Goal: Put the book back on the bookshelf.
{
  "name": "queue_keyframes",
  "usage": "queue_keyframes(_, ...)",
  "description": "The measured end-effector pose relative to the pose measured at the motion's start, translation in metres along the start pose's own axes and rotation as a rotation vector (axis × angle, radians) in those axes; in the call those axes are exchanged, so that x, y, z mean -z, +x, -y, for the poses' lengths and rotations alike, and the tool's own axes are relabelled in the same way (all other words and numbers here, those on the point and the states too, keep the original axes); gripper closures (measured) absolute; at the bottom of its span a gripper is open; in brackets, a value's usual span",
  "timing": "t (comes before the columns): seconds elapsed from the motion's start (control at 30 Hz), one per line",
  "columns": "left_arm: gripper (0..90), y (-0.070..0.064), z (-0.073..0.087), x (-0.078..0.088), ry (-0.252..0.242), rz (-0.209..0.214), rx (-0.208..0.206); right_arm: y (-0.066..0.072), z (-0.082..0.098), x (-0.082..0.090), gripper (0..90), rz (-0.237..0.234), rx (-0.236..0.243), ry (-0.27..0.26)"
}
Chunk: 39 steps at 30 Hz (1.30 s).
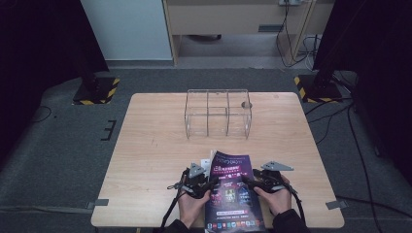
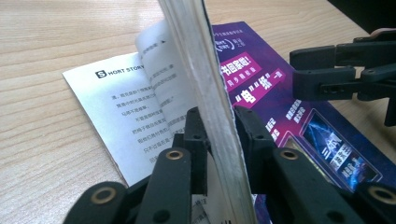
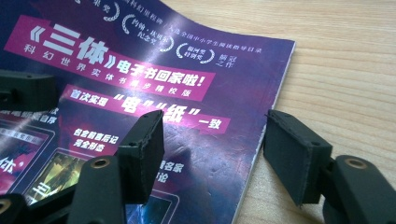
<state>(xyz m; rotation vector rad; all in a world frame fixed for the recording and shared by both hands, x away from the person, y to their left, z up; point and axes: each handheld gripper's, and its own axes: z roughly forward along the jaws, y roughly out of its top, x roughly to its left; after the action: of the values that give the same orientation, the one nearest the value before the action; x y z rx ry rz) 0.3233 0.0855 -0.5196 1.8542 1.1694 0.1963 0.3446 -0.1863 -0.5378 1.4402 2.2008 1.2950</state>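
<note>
A magazine (image 1: 232, 189) with a purple cover (image 3: 140, 70) lies at the table's near edge, between the person's hands. My left gripper (image 1: 210, 182) is at its left side, shut on a lifted sheaf of pages (image 2: 205, 70) that stands on edge between the jaws (image 2: 219, 123). Under the sheaf, a white printed page (image 2: 121, 107) lies flat on the wood. My right gripper (image 1: 248, 180) is open at the magazine's right edge (image 3: 212, 140), one jaw over the cover and the other over bare table. It also appears across the cover in the left gripper view (image 2: 327, 70).
A clear acrylic box (image 1: 217, 114) with three compartments stands at the middle back of the wooden table (image 1: 155, 145). A small round hole (image 1: 246, 104) sits beside it. Black stands with yellow-striped bases (image 1: 94, 90) (image 1: 316, 87) flank the table's far corners.
</note>
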Motion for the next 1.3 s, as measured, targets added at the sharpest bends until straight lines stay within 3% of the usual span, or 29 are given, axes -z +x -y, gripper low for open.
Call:
queue_keyframes(0.27, 82.4, -0.003, -0.004, 0.004, -0.048, 0.04, 0.006, -0.005, -0.003, 0.006, 32.0, -0.013, 0.001, -0.009)
queue_keyframes(0.77, 83.3, -0.007, -0.01, 0.013, -0.101, 0.094, 0.007, -0.01, -0.01, 0.016, 28.9, -0.025, 0.018, -0.041)
queue_keyframes(1.07, 83.4, -0.011, -0.016, 0.022, -0.142, 0.113, -0.005, -0.011, -0.013, 0.018, 27.8, -0.013, 0.059, -0.029)
queue_keyframes(1.3, 83.4, -0.014, -0.02, 0.028, -0.17, 0.129, -0.012, -0.012, -0.015, 0.021, 28.6, -0.044, 0.03, -0.038)
